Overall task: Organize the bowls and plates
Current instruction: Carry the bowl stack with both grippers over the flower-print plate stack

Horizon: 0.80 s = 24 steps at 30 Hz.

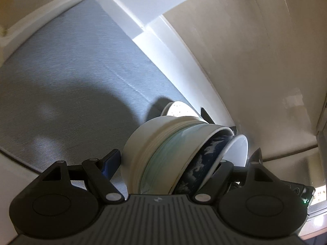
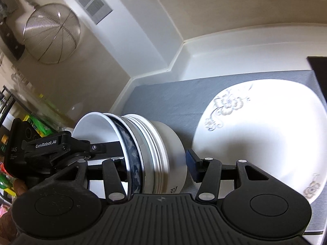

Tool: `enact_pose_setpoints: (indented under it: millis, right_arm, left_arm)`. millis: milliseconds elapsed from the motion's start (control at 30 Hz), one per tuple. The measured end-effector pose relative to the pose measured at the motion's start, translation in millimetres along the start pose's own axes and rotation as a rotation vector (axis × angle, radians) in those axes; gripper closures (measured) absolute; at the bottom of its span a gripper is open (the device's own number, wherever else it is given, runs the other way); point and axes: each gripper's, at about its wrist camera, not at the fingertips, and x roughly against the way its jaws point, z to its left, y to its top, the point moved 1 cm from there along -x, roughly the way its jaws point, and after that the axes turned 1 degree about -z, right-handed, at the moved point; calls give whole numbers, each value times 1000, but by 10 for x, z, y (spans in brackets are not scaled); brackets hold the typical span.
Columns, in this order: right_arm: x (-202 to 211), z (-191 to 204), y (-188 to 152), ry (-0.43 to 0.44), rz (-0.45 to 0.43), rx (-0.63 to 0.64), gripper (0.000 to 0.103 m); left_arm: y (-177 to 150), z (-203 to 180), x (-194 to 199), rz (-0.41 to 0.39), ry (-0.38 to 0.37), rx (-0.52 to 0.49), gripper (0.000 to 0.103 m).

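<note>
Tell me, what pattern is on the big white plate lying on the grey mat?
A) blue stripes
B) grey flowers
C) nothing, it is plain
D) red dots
B: the right wrist view shows the white plate lying on the grey mat with pale grey flower sprigs printed near its rim, one at the top and one at the lower edge.
</note>
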Motion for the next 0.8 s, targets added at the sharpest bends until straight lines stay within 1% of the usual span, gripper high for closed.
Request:
enact_pose_setpoints:
  millis: [500,800]
  right_arm:
    - [302,-393,88,-85,-66,-58,49]
    - [480,-675,114,-136,-102,-101,49]
  left_arm:
    - [53,-373,-624,71,-42,-64,21]
    - [89,-594,-1213,123,-60,-98,21]
